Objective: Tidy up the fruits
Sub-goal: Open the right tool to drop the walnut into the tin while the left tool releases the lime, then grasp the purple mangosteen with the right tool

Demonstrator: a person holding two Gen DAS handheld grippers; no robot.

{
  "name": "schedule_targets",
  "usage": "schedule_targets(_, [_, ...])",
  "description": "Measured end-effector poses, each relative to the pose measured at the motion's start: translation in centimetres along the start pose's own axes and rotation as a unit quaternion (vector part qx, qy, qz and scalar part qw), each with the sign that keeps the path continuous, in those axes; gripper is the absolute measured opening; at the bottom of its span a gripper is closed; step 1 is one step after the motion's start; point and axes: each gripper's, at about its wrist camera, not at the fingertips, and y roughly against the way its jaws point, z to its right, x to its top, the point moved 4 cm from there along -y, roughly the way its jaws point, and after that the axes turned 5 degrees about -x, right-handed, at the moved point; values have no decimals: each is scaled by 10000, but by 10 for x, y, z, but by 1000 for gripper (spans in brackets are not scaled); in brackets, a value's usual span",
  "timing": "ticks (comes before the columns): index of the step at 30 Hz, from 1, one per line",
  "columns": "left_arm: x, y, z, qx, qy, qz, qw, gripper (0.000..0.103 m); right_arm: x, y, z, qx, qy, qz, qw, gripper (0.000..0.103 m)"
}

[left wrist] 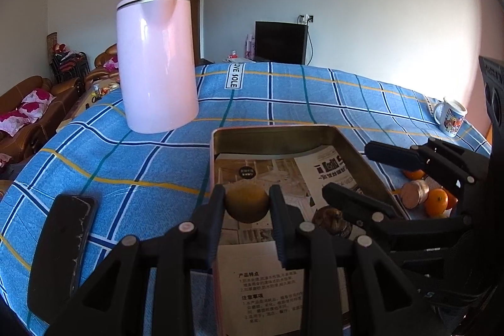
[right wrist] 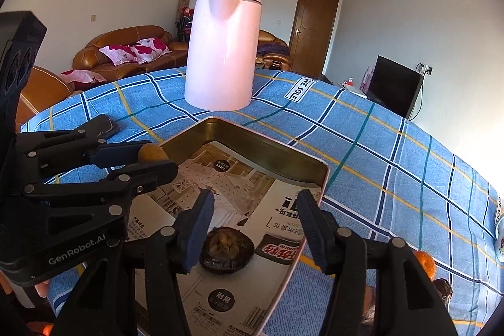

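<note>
A metal tray (left wrist: 349, 144) (right wrist: 264, 147) lined with printed paper lies on the blue plaid cloth. My left gripper (left wrist: 247, 203) is shut on a yellowish-brown round fruit (left wrist: 247, 203) and holds it over the tray's left side; the fruit also shows in the right wrist view (right wrist: 151, 154). My right gripper (right wrist: 255, 210) is open over the tray, above a dark brown wrinkled fruit (right wrist: 226, 254) that lies on the paper, also seen in the left wrist view (left wrist: 330, 218). Oranges (left wrist: 436, 202) and a pinkish-brown fruit (left wrist: 414, 194) lie on the cloth right of the tray.
A tall pink kettle (left wrist: 156, 62) (right wrist: 222, 52) stands behind the tray. A black phone (left wrist: 63, 247) lies on the cloth at the left. A printed mug (left wrist: 452, 115) stands at the far right. Sofas, a door and a dark monitor are beyond the table.
</note>
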Motion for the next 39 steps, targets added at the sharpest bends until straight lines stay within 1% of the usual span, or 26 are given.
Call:
schedule_targets(1, [0, 3, 1, 31, -28, 27, 10000, 36, -1, 2, 2, -9, -23, 30, 10000, 64])
schedule_targets(2, [0, 5, 2, 99, -59, 62, 9999, 43, -1, 5, 3, -13, -37, 70, 10000, 65])
schedule_targets(3, [0, 9, 4, 160, -104, 130, 9997, 46, -3, 8, 4, -18, -40, 112, 9999, 65])
schedule_targets(4, [0, 13, 6, 182, -148, 199, 9995, 52, -5, 12, 6, -34, -54, 149, 9999, 66])
schedule_targets(5, [1, 16, 8, 162, -167, 240, 9994, 57, -6, 16, 9, -44, -87, 173, 9998, 67])
schedule_targets(8, [1, 25, 17, 76, -200, 353, 9991, 66, -12, 30, 19, -63, -182, 257, 9995, 71])
schedule_targets(12, [2, 35, 35, -3, -358, 481, 9982, 70, -22, 55, 36, -238, -254, 434, 9984, 74])
schedule_targets(14, [2, 37, 45, -78, -422, 505, 9978, 74, -29, 67, 47, -340, -312, 500, 9977, 75])
schedule_targets(21, [0, 35, 85, -320, -665, 462, 9962, 74, -59, 102, 89, -707, -638, 586, 9937, 79])
schedule_targets(29, [-5, 22, 123, -528, -839, 303, 9946, 74, -106, 128, 140, -1112, -1093, 381, 9870, 80])
schedule_targets(34, [-13, 14, 147, -684, -1008, 139, 9925, 75, -120, 123, 159, -1081, -1429, 203, 9836, 80])
schedule_targets(39, [-20, 8, 163, -846, -1086, 27, 9905, 75, -124, 116, 154, -899, -1393, 51, 9862, 80])
